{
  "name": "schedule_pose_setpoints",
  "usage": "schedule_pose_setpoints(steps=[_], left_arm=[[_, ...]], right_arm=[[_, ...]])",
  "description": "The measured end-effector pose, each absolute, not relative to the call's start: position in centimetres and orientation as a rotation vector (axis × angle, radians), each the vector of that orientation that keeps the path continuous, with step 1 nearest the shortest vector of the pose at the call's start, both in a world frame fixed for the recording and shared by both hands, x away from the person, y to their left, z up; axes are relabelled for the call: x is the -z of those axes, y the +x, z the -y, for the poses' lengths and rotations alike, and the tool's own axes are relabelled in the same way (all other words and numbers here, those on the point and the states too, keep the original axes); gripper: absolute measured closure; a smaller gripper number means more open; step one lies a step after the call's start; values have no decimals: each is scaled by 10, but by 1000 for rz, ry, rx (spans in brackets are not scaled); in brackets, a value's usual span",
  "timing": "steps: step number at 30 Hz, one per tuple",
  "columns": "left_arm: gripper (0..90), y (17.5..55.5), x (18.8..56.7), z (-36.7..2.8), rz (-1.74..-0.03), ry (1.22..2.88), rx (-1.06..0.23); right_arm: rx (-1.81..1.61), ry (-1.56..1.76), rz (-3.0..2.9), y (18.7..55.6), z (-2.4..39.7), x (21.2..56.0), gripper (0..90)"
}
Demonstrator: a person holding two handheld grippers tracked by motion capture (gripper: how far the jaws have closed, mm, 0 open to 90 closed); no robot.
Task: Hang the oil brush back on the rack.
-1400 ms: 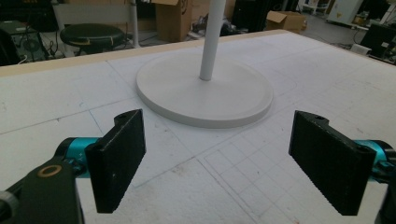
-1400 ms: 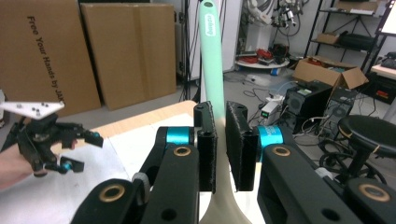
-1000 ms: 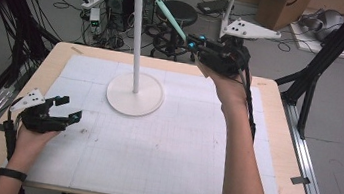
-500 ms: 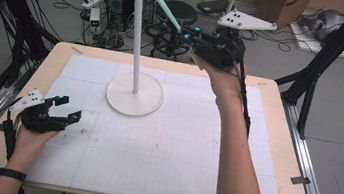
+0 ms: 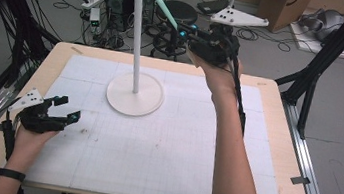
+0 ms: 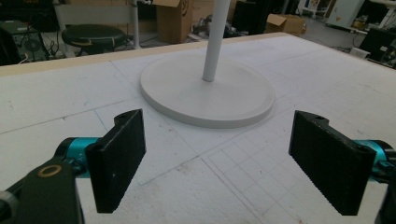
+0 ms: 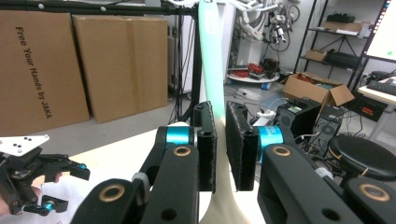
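A white stand (image 5: 138,37) with hooks at its top rises from a round base (image 5: 135,96) at the back middle of the table. My right gripper (image 5: 188,32) is raised beside it, shut on a long pale green strip (image 5: 164,6) that slants up towards the hooks. In the right gripper view the strip (image 7: 209,56) runs up between the closed pads of the right gripper (image 7: 220,135) to the hook ring. My left gripper (image 5: 68,109) rests low at the table's left, open, with nothing between its fingers. In the left gripper view the left gripper (image 6: 219,154) faces the base (image 6: 208,95).
A white gridded mat (image 5: 163,146) covers the wooden table. Beyond the far edge stand a black stool (image 5: 179,9), cardboard boxes (image 5: 278,2), a computer case and loose cables. Black frame posts (image 5: 322,71) flank the table on both sides.
My right gripper has shifted a little up and to the left with the green strip, bringing its tip closer to the hooks. The left gripper has kept still.
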State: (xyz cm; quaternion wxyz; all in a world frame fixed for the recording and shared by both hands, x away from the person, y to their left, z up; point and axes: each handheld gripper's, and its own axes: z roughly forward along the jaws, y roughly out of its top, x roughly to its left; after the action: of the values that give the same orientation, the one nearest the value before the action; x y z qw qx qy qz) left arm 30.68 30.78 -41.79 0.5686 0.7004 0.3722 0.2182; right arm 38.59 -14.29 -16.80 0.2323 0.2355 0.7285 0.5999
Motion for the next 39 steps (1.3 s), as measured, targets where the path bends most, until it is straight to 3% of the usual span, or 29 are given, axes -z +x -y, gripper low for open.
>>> schedule_pose_setpoints(steps=[13,16,27,33,39], left_arm=[[193,307,418,-308,-873,1648,-512],[192,307,418,-308,-873,1650,-512],[192,306,417,-309,-875,1640,-512],[190,306,415,-309,-882,1632,-521],[188,308,417,-311,-898,1633,-536]], right_arm=[[-1587,652,-2049,397,129,177,804],[-1604,648,-2062,398,128,179,709],[-1622,664,-2084,388,149,199,532],[-1603,710,-2117,366,191,244,406],[-1583,758,-2116,339,232,293,344]])
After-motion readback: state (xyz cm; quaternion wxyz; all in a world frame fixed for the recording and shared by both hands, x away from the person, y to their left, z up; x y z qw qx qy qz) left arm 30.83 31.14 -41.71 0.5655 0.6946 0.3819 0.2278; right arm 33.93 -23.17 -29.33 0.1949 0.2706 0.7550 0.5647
